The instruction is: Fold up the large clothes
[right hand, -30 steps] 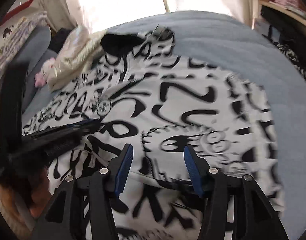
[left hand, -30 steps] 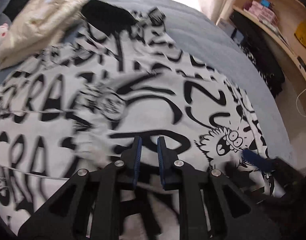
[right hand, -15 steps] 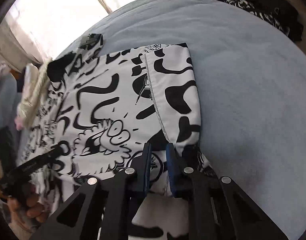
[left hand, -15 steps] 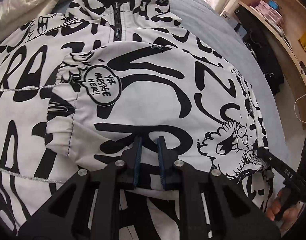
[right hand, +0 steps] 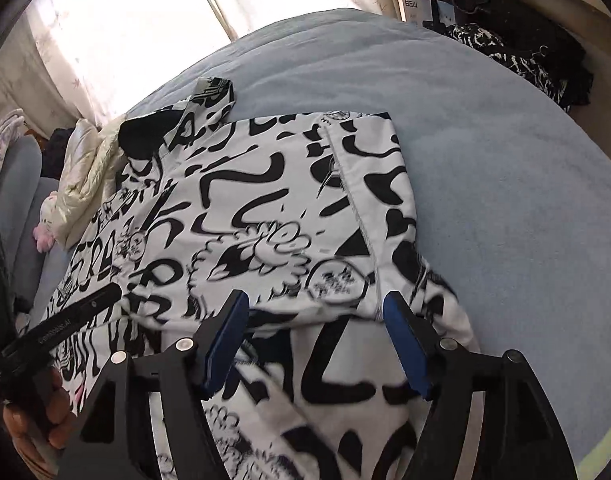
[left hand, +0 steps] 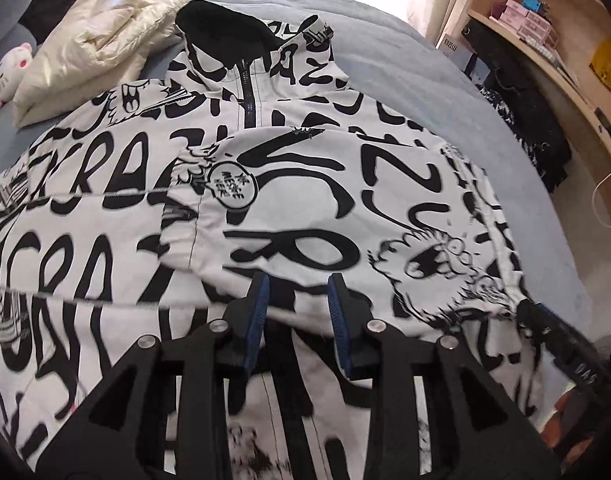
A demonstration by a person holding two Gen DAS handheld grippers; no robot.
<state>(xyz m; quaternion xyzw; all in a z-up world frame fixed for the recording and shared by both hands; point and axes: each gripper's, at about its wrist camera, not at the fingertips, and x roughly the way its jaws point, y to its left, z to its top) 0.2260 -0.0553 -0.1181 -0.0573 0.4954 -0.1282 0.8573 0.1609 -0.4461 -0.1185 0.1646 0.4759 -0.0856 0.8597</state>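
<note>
A large white jacket with black graffiti print lies spread on the blue-grey bed, its black-lined hood at the far end. One sleeve is folded flat across the chest. My left gripper hovers at the sleeve's near edge. Its jaws are opening and its pads press on no cloth. My right gripper stands at the sleeve's shoulder end by the jacket's right edge. Its jaws are opening wide and hold nothing. Each gripper also shows in the other view, the right gripper and the left gripper.
A cream puffy garment and a pink-and-white plush toy lie at the bed's far left. A wooden shelf with boxes and dark clothes stands to the right. Bare bedcover stretches right of the jacket.
Half a second ago both grippers were shut on the sleeve's cloth. Both have now let go and spread their jaws, and the sleeve rests on the jacket's front.
</note>
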